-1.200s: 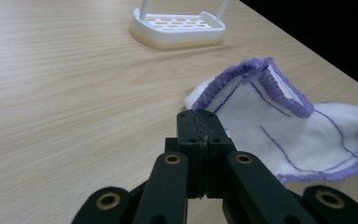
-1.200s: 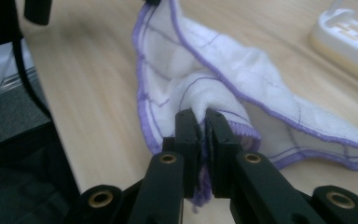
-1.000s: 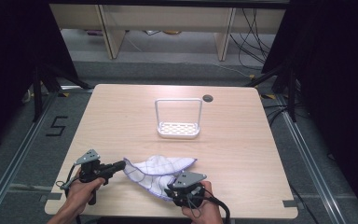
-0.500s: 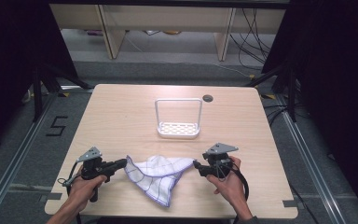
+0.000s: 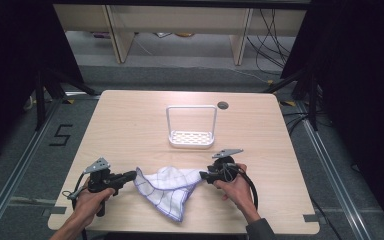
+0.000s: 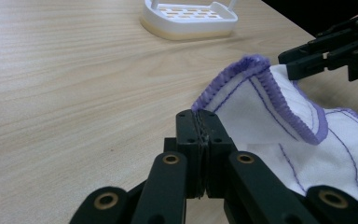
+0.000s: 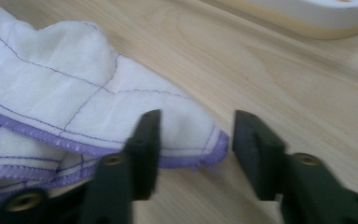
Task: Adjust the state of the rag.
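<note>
**Right gripper swings out to the cloth's far corner**

Since a second ago the right gripper [image 5: 206,176] has travelled from the near edge of the cloth [image 5: 167,187] out to its right-hand corner, while the left gripper [image 5: 130,176] has kept its place at the left corner.

From the high view, the white cloth with purple stitching lies crumpled on the near half of the wooden table [image 5: 130,125], between the two grippers. The person's left hand [image 5: 91,200] grips its tool from below, forearm coming in at the lower left, jaws pointing right. The right hand [image 5: 232,182] holds its tool level, jaws pointing left at the cloth. A white rack [image 5: 191,136] stands well beyond, mid-table. A "5" [image 5: 61,135] is marked on the floor left of the table.

From the left gripper view, the jaws are clenched on the cloth's [image 6: 279,126] purple hem, which rises folded just past them. The right gripper [image 6: 326,51] shows farther off.

From the right gripper view, the jaws have just been closing but stand apart, the cloth's [image 7: 74,102] corner lying between them, not yet pinched.
</note>
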